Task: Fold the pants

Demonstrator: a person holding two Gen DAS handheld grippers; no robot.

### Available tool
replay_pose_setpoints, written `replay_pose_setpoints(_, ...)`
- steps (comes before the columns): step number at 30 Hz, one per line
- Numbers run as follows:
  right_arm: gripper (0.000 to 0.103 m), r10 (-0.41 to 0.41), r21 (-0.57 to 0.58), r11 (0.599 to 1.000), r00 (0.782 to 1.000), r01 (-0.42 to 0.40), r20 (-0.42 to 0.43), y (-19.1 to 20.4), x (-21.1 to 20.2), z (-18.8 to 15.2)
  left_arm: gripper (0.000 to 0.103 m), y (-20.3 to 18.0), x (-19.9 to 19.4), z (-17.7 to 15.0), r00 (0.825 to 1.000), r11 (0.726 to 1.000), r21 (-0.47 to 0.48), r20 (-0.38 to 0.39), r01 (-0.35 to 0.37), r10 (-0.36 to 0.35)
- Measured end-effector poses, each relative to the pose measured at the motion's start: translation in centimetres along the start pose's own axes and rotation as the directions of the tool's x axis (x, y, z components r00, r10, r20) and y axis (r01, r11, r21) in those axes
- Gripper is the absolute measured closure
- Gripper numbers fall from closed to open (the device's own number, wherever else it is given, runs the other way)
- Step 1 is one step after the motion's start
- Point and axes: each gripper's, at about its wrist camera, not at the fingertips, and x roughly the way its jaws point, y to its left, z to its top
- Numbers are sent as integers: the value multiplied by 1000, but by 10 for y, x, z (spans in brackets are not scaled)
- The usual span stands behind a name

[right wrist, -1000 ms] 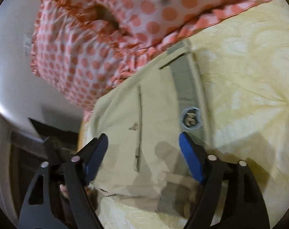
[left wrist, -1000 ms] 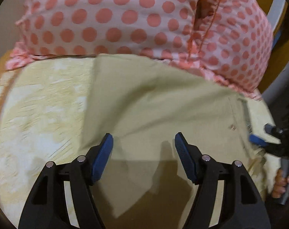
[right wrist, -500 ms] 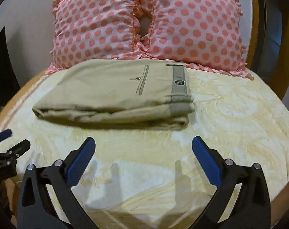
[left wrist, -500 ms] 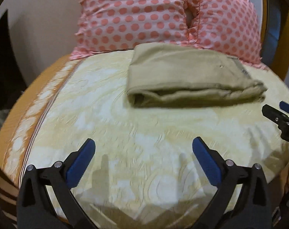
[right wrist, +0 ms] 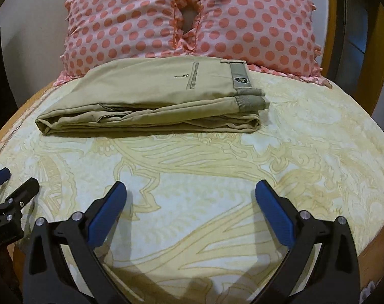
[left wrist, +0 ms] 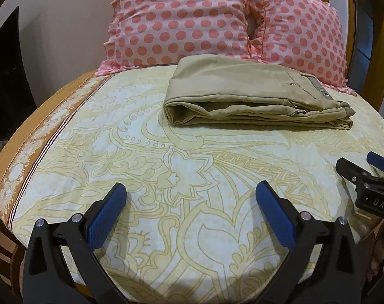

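Observation:
The khaki pants [left wrist: 242,93] lie folded into a flat stack at the far side of the bed, against the pillows; they also show in the right wrist view [right wrist: 161,96], waistband to the right. My left gripper [left wrist: 190,197] is open and empty, low over the near part of the bed, well short of the pants. My right gripper [right wrist: 190,197] is open and empty, likewise back from the pants. The right gripper's fingers [left wrist: 354,172] show at the right edge of the left wrist view, and the left gripper's fingers [right wrist: 17,195] at the left edge of the right wrist view.
The bed has a yellow and white patterned sheet [left wrist: 179,167] with an orange border [left wrist: 39,131] at the left. Two pink polka-dot pillows [right wrist: 192,17] stand behind the pants. A wooden headboard [right wrist: 331,25] rises at the right.
Both grippers have pulled back from over the pants toward the near edge of the bed and opened wider. The pants stay folded in place.

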Motion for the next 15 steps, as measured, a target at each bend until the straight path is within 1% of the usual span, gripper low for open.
replay_pose_setpoints(4, 2, -1, 3, 1000, 999, 1, 36, -1, -2, -5, 1, 0, -1, -1, 1000, 1000, -4, 16, -7, 7)
replay_pose_setpoints(15, 2, -8, 5, 1000, 999, 8, 45, 0, -1, -5, 1, 3, 1, 0, 1000, 1000, -10, 10, -11, 11)
